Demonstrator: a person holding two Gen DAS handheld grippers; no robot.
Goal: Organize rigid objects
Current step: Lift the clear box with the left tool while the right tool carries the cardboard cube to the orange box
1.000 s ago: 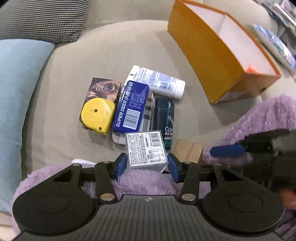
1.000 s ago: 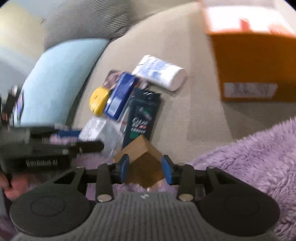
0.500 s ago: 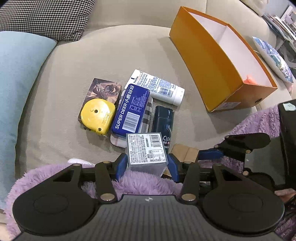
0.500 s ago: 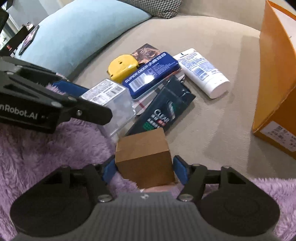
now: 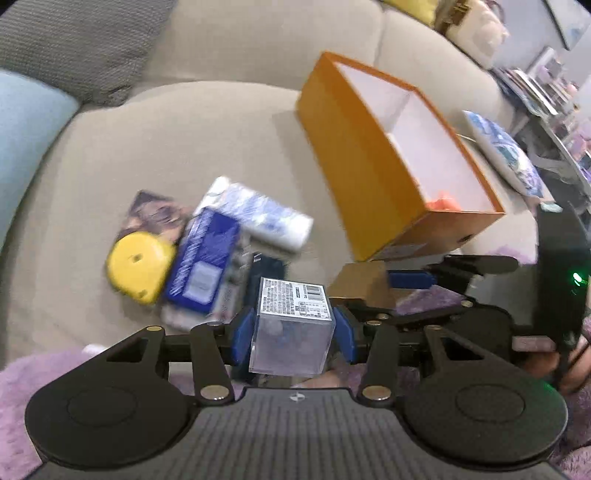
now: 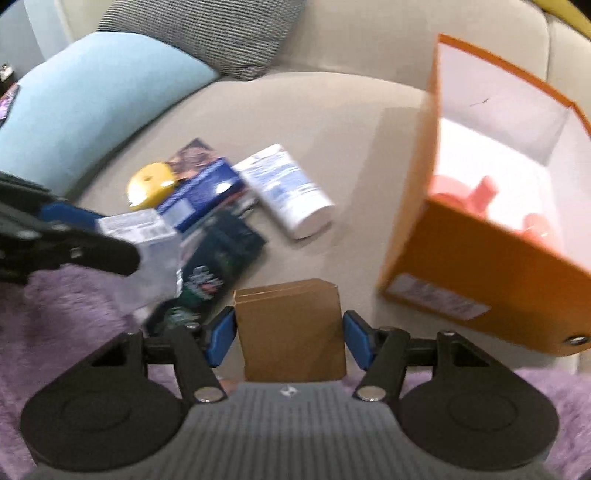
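The left tongs [image 5: 293, 332] are clamped on a clear plastic box [image 5: 293, 301], one blue pad on each side wall and the barcode label turned up. The flat, squeezing hold makes sense, since a slick cube like that would slide out of anything looser. Just to their right, the right tongs [image 6: 288, 334] have a brown cardboard box [image 6: 290, 325] between them. Their jaws have just been widening, and the pads now sit against the box's two flat sides, so I take it as gripped across its broader face. Both boxes look raised off the seat and point towards the orange box [image 6: 461, 280], which stands open-topped on the sofa [image 6: 332, 110] off to the right. It looks like the place they are meant to go.

That is two small boxes in hand, one for each pair of tongs. One orange box waits, with some pinkish things already inside, too blurred to count. Five loose items lie bunched on the seat: one yellow tape measure [image 6: 149, 184], one blue pack [image 6: 201, 192], one white tube [image 6: 288, 190], one dark pack [image 6: 218, 258] and one picture-printed card box [image 6: 194, 151] partly under the others. Two cushions sit behind, one light-blue cushion [image 6: 92, 96] and one checked cushion [image 6: 207, 33]. Purple fluffy fabric [image 6: 55, 314] lies along the near edge.
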